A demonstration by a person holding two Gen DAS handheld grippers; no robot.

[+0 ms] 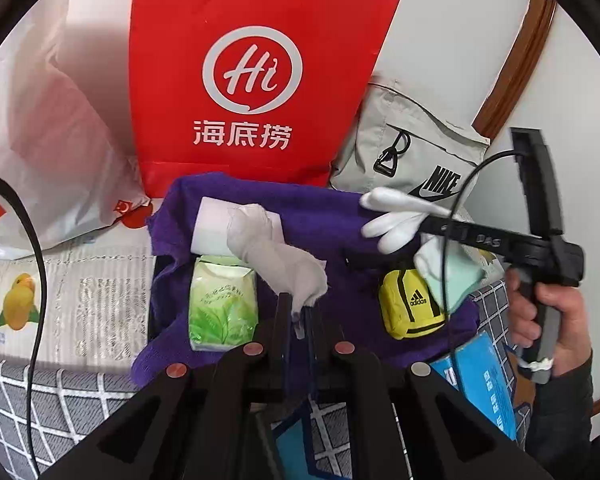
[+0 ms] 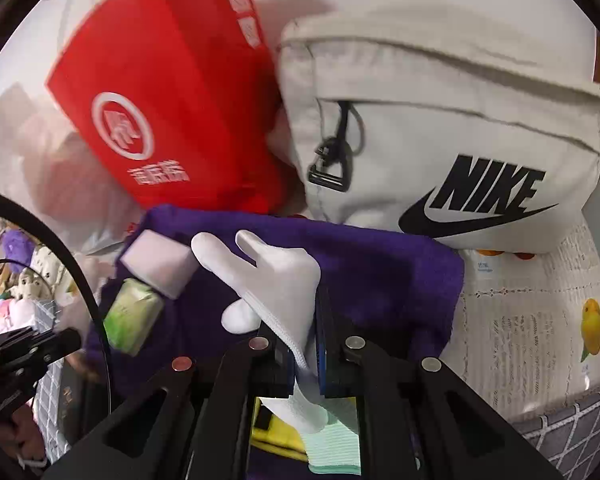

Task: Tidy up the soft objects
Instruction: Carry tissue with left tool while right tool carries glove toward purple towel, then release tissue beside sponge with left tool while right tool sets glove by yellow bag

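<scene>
A purple towel [image 1: 340, 216] lines a box that holds a white sponge block [image 1: 212, 224], a green tissue pack [image 1: 222, 308] and a small yellow bag [image 1: 410, 306]. The left gripper [image 1: 296, 320] points down, clamped on a grey sock [image 1: 284, 264] above the box. The right gripper [image 2: 304, 344], held in a hand [image 1: 548, 320], pinches a white glove [image 2: 272, 276] over the towel. A red bag [image 1: 252, 72] and a grey Nike bag [image 2: 440, 140] crowd the far edge.

Home: checked bedding [image 1: 40, 396], shopping bag [image 1: 236, 80], plush toys [image 2: 24, 276]
</scene>
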